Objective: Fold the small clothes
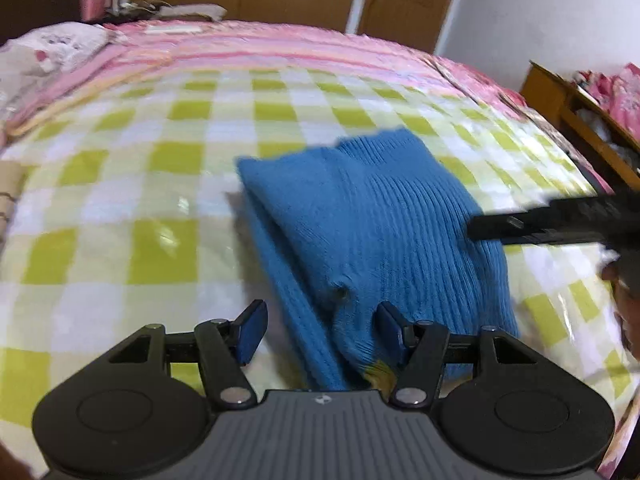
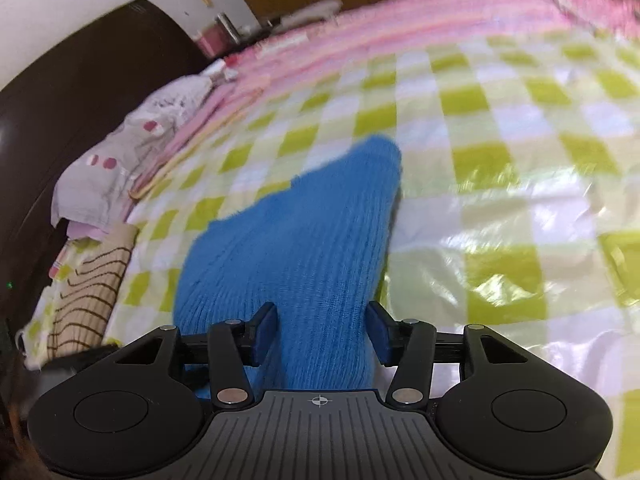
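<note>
A blue ribbed knit garment [image 1: 372, 232] lies folded on the green and white checked sheet [image 1: 140, 208]. My left gripper [image 1: 320, 328] is open, its jaws apart over the garment's near edge, with the cloth lying between and under them. My right gripper [image 2: 324, 330] is open too, with the blue garment [image 2: 304, 232] between its fingers. In the left wrist view the right gripper's black fingers [image 1: 552, 224] reach in from the right over the garment's right side.
The checked sheet [image 2: 500, 168] covers a bed with a pink striped blanket [image 1: 280, 48] beyond it. A pillow [image 2: 132, 148] and a striped cloth [image 2: 92, 292] lie at the left. A wooden cabinet [image 1: 568, 108] stands at the right.
</note>
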`<state>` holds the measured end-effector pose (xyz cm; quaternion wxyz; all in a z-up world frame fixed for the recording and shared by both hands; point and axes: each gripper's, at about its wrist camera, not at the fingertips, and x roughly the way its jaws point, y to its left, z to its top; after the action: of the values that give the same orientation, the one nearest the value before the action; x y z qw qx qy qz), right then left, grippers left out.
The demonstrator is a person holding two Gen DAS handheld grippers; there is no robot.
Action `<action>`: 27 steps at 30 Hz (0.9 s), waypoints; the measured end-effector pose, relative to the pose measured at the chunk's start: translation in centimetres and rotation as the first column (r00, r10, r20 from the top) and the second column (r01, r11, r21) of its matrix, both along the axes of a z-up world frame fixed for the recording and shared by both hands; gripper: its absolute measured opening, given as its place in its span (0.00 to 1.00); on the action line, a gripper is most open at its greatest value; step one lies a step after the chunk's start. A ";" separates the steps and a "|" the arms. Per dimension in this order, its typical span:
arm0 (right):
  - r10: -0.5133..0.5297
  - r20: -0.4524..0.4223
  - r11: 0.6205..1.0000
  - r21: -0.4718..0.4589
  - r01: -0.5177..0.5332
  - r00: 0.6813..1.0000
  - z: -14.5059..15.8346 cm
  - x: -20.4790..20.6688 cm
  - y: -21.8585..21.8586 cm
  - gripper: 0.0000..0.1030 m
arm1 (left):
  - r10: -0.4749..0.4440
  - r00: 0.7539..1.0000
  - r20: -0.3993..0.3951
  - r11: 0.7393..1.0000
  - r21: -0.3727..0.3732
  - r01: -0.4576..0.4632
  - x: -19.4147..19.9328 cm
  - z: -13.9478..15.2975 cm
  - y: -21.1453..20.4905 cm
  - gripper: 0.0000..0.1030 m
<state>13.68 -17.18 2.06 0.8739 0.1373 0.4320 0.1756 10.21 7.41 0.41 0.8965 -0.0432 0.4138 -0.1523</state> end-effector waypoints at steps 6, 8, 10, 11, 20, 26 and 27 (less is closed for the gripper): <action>0.083 0.116 0.995 0.038 -0.088 0.990 4.9 -5.0 -0.8 0.48 | 0.007 0.994 0.105 0.999 0.037 -0.011 -1.1 4.3 0.8 0.62; 0.093 0.146 0.995 0.035 -0.099 0.985 6.5 -6.5 -1.3 0.48 | -0.008 0.990 0.144 0.998 0.058 0.000 -1.9 5.7 0.7 0.63; 0.101 0.176 0.994 0.012 -0.104 0.979 7.5 -7.7 -1.5 0.48 | -0.009 0.987 0.160 0.997 0.083 -0.004 -2.7 6.2 0.6 0.63; 0.109 0.191 0.994 -0.009 -0.110 0.975 7.8 -8.4 -1.5 0.48 | -0.010 0.988 0.157 0.996 0.091 -0.005 -2.9 6.1 0.5 0.63; 0.302 0.187 0.941 -0.218 -0.260 0.935 1.8 -10.8 5.9 0.47 | 0.019 0.995 0.098 0.986 0.165 -0.035 -0.3 2.6 -2.4 0.63; 0.391 0.237 0.901 -0.297 -0.317 0.889 -0.6 -10.5 9.7 0.47 | 0.016 0.996 0.092 0.979 0.202 -0.035 2.2 1.7 -3.5 0.63; 0.399 0.236 0.896 -0.304 -0.323 0.886 -1.0 -10.2 10.2 0.47 | 0.016 0.995 0.094 0.978 0.207 -0.035 2.5 1.6 -3.5 0.63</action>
<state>3.44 -6.94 1.06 0.8898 -0.0875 0.3351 0.2972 12.72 3.88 1.97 0.9160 0.0525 0.3854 -0.0983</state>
